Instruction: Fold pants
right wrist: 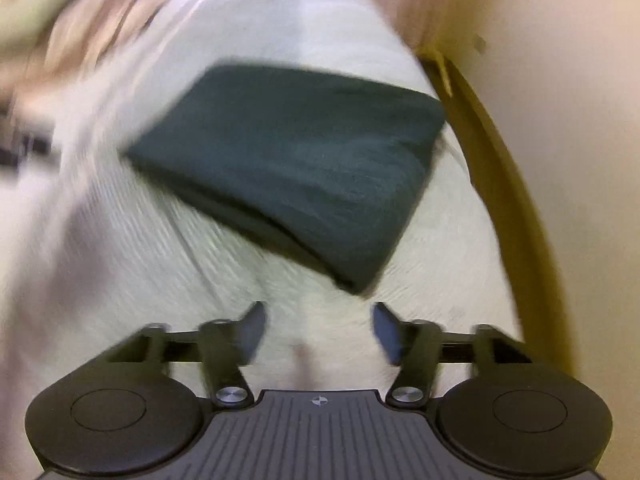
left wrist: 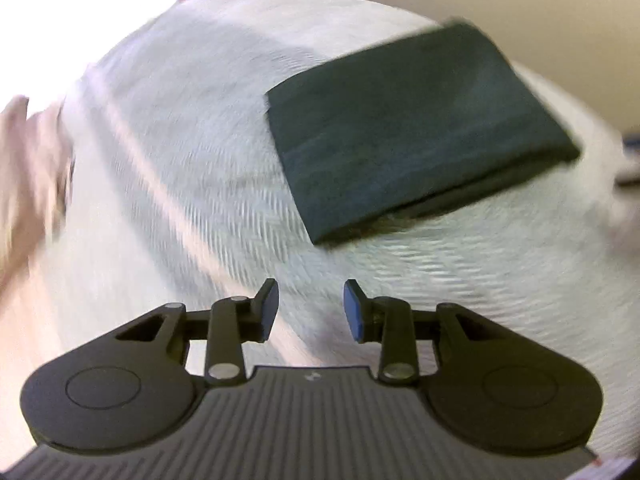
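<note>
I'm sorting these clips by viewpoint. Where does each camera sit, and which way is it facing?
Left wrist: on the left gripper, angled down at the bed cover; folded dark pants ahead to the right; both fingers show, apart and empty.
Right wrist: on the right gripper, angled down; pants ahead, wooden bed frame at right; fingers apart, empty.
Shared: pants and bed cover.

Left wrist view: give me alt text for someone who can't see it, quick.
Dark folded pants lie as a compact rectangle on a white textured bedspread, up and right of centre. In the foreground the left gripper is open with nothing between its fingers, apart from the pants. The picture is motion-blurred.
</note>
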A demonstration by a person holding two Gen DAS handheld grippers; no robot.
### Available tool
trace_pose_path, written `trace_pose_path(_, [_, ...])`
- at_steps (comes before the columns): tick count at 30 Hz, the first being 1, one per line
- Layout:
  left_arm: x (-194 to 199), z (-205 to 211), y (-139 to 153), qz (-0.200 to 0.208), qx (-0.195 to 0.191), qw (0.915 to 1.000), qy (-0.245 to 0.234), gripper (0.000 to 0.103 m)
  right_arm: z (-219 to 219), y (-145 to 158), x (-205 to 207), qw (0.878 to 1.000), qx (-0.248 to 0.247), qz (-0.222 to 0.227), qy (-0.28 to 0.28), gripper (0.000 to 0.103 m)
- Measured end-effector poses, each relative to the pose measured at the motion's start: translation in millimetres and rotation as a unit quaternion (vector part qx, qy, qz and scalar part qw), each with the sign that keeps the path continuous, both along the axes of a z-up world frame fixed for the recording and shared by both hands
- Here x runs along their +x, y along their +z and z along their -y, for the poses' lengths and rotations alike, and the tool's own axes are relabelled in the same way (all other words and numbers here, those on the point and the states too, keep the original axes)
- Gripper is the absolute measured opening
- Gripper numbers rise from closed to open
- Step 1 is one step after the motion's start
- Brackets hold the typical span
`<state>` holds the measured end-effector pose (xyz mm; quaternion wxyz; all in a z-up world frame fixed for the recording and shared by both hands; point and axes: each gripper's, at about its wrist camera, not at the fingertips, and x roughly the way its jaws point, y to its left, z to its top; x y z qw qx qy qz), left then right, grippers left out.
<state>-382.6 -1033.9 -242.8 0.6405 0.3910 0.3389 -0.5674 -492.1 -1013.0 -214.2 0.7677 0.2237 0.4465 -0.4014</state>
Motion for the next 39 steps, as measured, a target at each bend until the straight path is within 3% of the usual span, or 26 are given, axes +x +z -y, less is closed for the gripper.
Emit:
trace_pose_path(1, [0.8, -5.6, 8.0, -0.023, -0.002, 0.9994, 0.027, 0.037, -2.6, 10.6, 0.1, 0.999, 0.008, 0.024, -0.023, 0.07])
trace_pose_path(3, [2.1, -20.0, 24.6, -0.053, -0.005, 0.9966, 0.063, 0.056, -5.7, 31.7, 3.1, 0.996, 0.021, 0.067, -0.06, 0.072])
trace_pose_path(6, [-0.8, -32.3, 50.2, -0.088, -0.023, 0.9917, 0.091, 0.072, -4.8, 57.2, -5.2, 0.987, 0.032, 0.11, -0.112, 0.074])
trace_pose_path(7, [-1.4, -36.6, 58.0, -0.098, -0.029, 0.9904, 0.093, 0.074, -0.6, 60.7, -0.6, 0.985, 0.034, 0.116, -0.126, 0.074])
trace_pose_path(9, [-2.9, -42.8, 68.0, -0.109, -0.042, 0.988, 0.101, 0.09, -7.9, 74.1, -2.4, 0.979, 0.033, 0.119, -0.159, 0.074])
trace_pose_path(11, [-6.4, -51.1, 79.1, -0.106, -0.049, 0.9882, 0.099, 0.095, -20.3, 96.1, -4.7, 0.977, 0.027, 0.122, -0.174, 0.074])
trace_pose_path(13, [-8.2, -59.6, 93.1, -0.101, -0.059, 0.9888, 0.092, 0.102, -29.2, 98.3, -3.4, 0.976, 0.014, 0.12, -0.182, 0.074])
trace_pose_path(20, [-19.6, -107.8, 138.0, -0.1, -0.086, 0.9879, 0.081, 0.102, -85.8, 137.8, 6.2, 0.975, -0.019, 0.11, -0.194, 0.074])
trace_pose_path(28, [-33.1, -153.2, 158.7, -0.073, -0.075, 0.991, 0.083, 0.102, -137.4, 145.0, 17.5, 0.976, -0.031, 0.105, -0.187, 0.075])
trace_pose_path(39, [-45.6, -180.1, 180.9, -0.074, -0.1, 0.9856, 0.115, 0.102, -145.0, 162.3, 21.9, 0.982, -0.041, 0.107, -0.15, 0.075])
